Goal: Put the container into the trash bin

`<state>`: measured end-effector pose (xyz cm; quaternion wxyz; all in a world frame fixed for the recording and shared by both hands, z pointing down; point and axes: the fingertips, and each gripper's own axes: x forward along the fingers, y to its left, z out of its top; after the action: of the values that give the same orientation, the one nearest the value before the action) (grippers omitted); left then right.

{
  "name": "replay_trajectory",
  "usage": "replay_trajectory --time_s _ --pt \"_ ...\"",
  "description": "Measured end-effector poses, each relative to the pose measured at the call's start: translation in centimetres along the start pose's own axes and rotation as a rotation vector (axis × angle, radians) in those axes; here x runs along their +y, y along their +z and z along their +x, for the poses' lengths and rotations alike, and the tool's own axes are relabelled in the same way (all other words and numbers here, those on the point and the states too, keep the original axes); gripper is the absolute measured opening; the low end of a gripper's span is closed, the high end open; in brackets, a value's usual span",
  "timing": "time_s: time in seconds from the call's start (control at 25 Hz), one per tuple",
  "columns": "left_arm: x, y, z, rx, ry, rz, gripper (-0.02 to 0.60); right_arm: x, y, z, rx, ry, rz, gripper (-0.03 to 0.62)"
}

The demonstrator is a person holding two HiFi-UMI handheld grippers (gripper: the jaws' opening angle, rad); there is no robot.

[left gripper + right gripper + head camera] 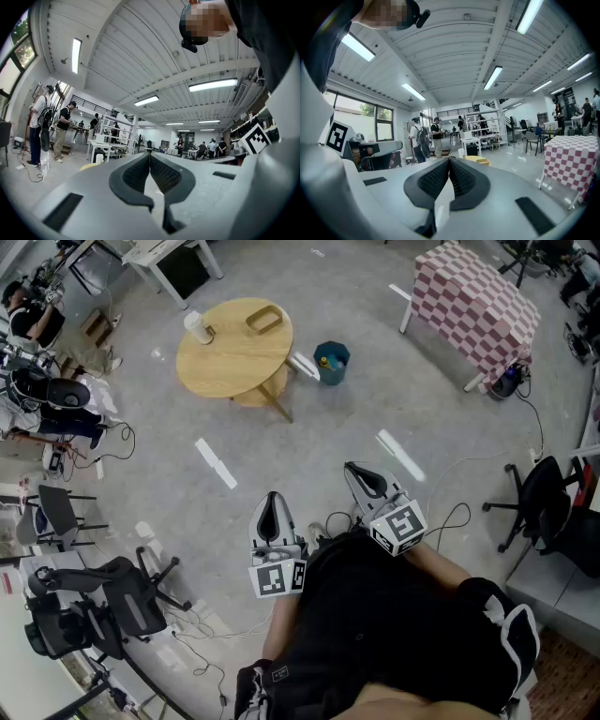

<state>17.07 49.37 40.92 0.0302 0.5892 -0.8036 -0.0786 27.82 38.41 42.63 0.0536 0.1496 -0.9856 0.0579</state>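
Observation:
A white cup-like container [197, 326] and a tan oval tray [264, 319] sit on a round wooden table [230, 357] far ahead. A teal trash bin [331, 362] with something inside stands on the floor at the table's right. My left gripper [272, 495] and right gripper [349, 466] are held close to my body, far from the table, both shut and empty. In the left gripper view the left gripper [149, 154] has its pads together at the tips. In the right gripper view the right gripper [449, 159] is also pressed together, with the table [478, 161] and container [461, 153] small beyond it.
A table with a red-checked cloth [475, 301] stands at the far right. Office chairs [539, 498] [103, 601] flank me, and cables [450, 517] lie on the floor. White tape strips [216, 463] mark the concrete. People [37, 124] stand near benches at the left.

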Motion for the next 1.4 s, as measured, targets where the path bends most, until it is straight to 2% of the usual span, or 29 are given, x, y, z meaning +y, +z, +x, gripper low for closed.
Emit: replay_trajectory --time_s 0.56,1.08,1.4 --pt "-2.3 -0.1 2.0 0.002 0.015 0.005 0.011 -2.9 0.1 -1.3 0.010 0.029 0.025 0.026" --pt "-8.7 -1.3 6.8 -0.004 0.049 0.033 0.011 -10.9 0.0 -2.5 -0.011 0.069 0.020 0.028" --pt "-7.7 -2.8 10.2 0.030 0.068 0.026 0.011 -14.0 -0.8 0.5 0.014 0.073 0.036 0.028"
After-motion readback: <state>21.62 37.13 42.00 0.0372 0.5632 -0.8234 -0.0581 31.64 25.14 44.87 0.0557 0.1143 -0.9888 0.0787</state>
